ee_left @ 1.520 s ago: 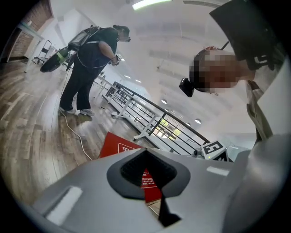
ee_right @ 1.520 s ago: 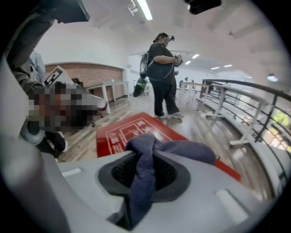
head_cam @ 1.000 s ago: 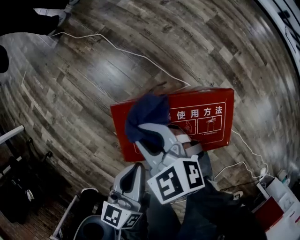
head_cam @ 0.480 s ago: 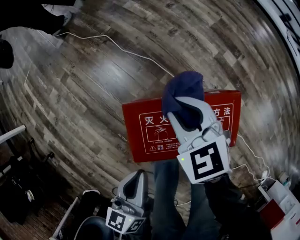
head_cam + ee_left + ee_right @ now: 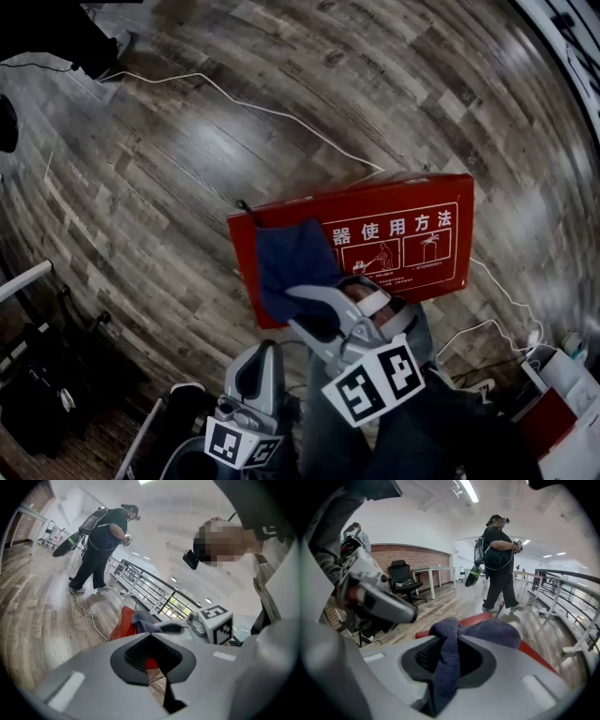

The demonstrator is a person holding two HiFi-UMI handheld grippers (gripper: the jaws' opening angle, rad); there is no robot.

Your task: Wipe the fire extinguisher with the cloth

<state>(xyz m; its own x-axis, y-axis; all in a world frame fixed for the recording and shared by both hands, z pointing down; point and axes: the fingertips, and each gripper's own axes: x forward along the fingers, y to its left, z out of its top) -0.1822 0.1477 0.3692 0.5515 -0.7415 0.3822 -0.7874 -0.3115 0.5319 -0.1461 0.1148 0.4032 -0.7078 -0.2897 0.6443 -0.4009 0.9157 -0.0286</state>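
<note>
A red fire extinguisher box (image 5: 412,202) with white print lies flat on the wooden floor. My right gripper (image 5: 309,302) is shut on a dark blue cloth (image 5: 286,262) and presses it on the box's left end. In the right gripper view the cloth (image 5: 487,632) bulges out over the jaws, with the red box (image 5: 534,656) beyond. My left gripper (image 5: 255,361) hangs low beside the person's legs, off the box, jaws together with nothing in them. From the left gripper view the box (image 5: 123,623) and cloth (image 5: 143,619) show past the jaws.
A white cable (image 5: 253,108) snakes over the floor beyond the box. Another person (image 5: 499,564) stands farther off near a railing (image 5: 150,590). An office chair (image 5: 401,581) and desk stand by the brick wall. Cartons (image 5: 562,394) sit at lower right, dark equipment (image 5: 37,375) at lower left.
The right gripper carried the cloth from the box's left end to its upper middle, then back to the left end. The left gripper has stayed put.
</note>
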